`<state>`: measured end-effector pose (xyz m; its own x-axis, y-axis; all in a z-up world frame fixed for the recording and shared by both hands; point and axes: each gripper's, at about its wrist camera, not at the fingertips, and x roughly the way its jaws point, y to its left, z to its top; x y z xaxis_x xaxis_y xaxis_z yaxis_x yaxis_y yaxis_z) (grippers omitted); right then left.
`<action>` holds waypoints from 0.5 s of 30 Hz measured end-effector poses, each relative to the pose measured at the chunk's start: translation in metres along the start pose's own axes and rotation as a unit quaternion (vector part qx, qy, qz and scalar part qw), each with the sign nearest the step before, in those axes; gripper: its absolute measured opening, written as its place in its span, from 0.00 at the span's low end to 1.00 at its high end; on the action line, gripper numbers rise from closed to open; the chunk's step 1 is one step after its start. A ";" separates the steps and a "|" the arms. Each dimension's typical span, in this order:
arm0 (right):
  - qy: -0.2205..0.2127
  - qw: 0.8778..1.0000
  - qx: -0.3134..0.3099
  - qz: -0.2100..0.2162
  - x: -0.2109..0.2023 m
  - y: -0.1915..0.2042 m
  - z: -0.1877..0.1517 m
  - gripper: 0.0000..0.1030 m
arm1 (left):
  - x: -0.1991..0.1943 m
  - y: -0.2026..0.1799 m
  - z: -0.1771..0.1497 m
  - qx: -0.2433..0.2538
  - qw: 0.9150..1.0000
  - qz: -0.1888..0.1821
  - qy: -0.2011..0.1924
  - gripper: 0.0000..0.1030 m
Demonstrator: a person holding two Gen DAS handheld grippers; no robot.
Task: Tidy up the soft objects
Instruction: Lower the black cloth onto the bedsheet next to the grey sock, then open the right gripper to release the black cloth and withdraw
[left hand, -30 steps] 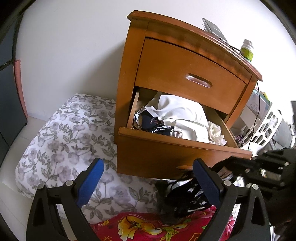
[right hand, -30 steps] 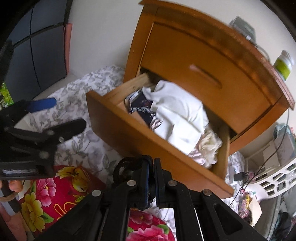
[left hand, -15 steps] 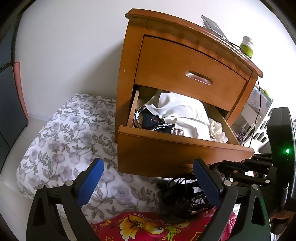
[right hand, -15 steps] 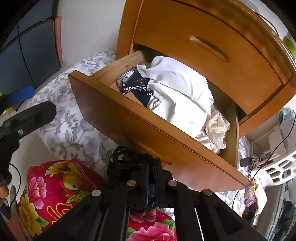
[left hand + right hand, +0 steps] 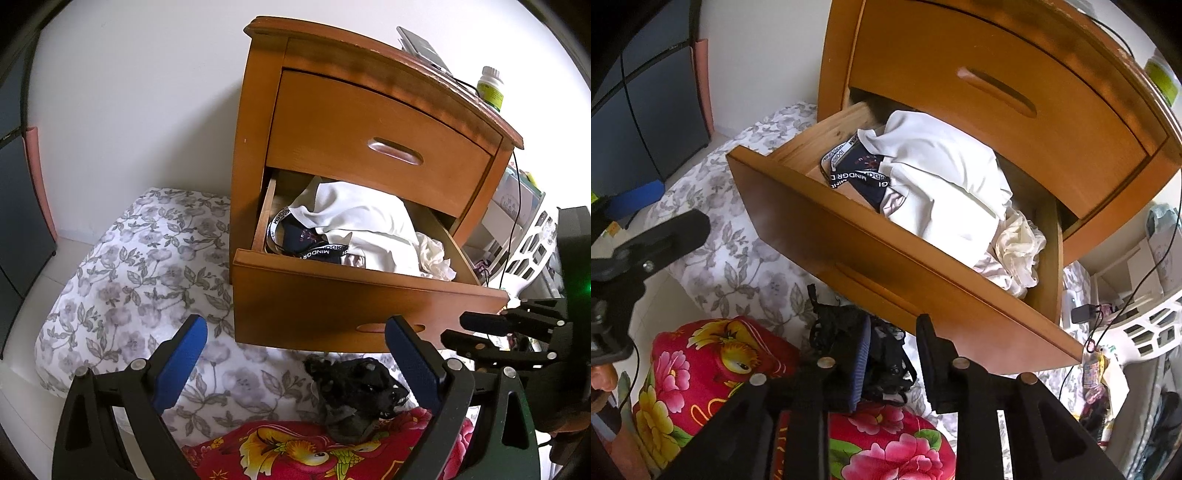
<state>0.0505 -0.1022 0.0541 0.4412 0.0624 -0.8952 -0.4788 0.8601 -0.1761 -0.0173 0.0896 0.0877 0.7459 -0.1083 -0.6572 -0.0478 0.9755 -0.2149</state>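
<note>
**Black lace garment released below the open drawer: snag and drop hazards**

Black lace garment (image 5: 356,391), a crumpled tangle of thin straps and mesh, lies on the red floral cushion (image 5: 295,454) and the grey floral pillow (image 5: 147,280), directly in front of and below the pulled-out lower wooden drawer (image 5: 332,310) of the orange-brown wooden nightstand (image 5: 369,122).

**Tool state**
- Right gripper (image 5: 892,354): jaws are opening. The garment sits between and just past the fingers, and its straps lie against the blue pad of the left finger. No clamping force is visible.
- Left gripper (image 5: 291,350): jaws stand wide apart and hold nothing. It hovers above the pillow, with the garment near its right finger.

**Drawer contents**
A white folded cloth (image 5: 362,229), a navy garment with a lettered black waistband (image 5: 310,243) and a cream crumpled cloth (image 5: 436,258) fill most of the drawer. Free room appears only at the left front corner.

**Hazards from this position**
1. Strap snag. Loose loops can catch on a finger edge or screw head of the right gripper, so a withdrawal would likely drag the garment off the cushion.
2. Partial regrasp. Closing on a single strap gives a weak hold; the bulk would probably hang and swing against the drawer front.
3. Overfill. Placing the garment on the piled cloths could leave it proud of the drawer rim, and closing would then pinch it.
4. Collision. Both grippers work close to the drawer front and to each other.
</note>
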 end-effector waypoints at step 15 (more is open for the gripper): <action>-0.081 0.993 0.086 -0.006 -0.052 -0.043 0.001 0.71 | 0.002 -0.004 0.000 0.011 1.000 0.013 0.006 0.94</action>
<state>0.0490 -0.1420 0.1086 0.5689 0.1205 -0.8135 -0.3428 0.9339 -0.1014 -0.0152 0.0860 0.0872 0.7360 -0.0857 -0.6715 -0.0525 0.9817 -0.1829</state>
